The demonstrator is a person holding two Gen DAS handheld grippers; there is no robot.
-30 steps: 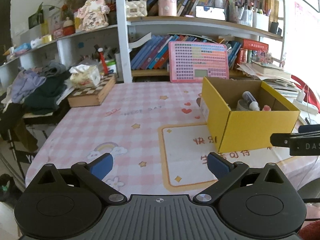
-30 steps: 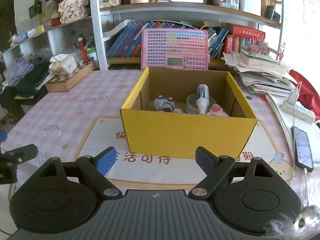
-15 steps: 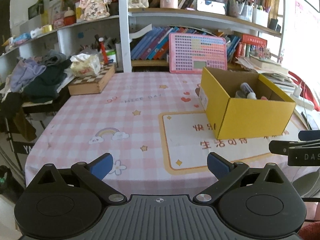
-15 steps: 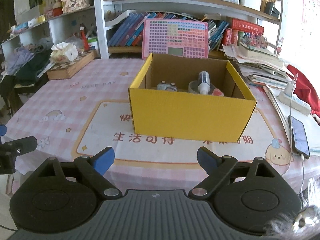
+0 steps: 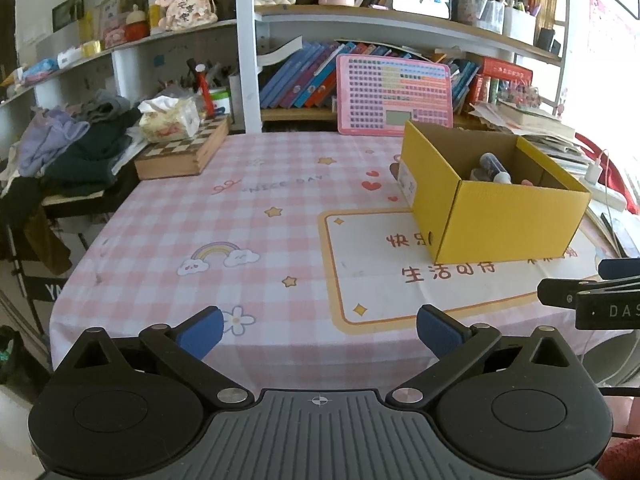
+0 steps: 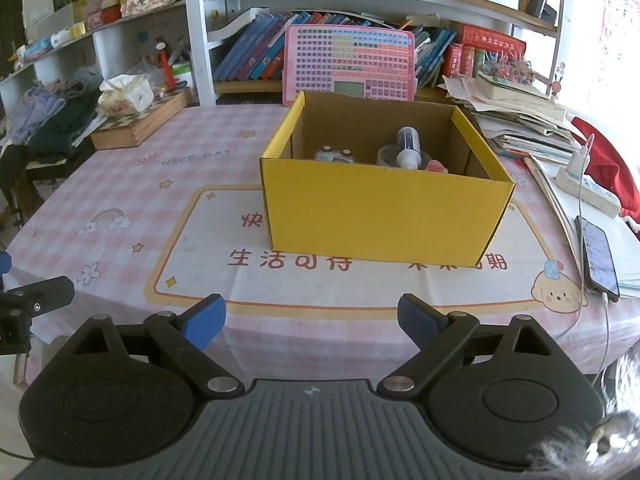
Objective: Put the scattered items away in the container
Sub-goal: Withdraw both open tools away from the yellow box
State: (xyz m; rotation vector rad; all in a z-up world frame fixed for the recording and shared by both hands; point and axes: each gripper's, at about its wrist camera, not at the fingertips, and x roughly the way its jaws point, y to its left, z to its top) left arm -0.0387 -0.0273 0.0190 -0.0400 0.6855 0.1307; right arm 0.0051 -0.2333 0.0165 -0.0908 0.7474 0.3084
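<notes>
A yellow cardboard box stands on the pink checked tablecloth; in the left wrist view the box is at the right. Inside lie a tape roll, a small bottle with a white cap, a small grey item and something pink. My right gripper hovers near the table's front edge, short of the box, its jaws opening with nothing between them. My left gripper is open and empty over the front left of the table.
A pink keyboard toy leans against the bookshelf behind the box. A chessboard box with a tissue pack sits at the back left beside piled clothes. Papers, a power strip and a phone lie at the right.
Both grippers have drawn back from the box, which now looks smaller and farther. The right gripper's fingers have spread slightly wider.
</notes>
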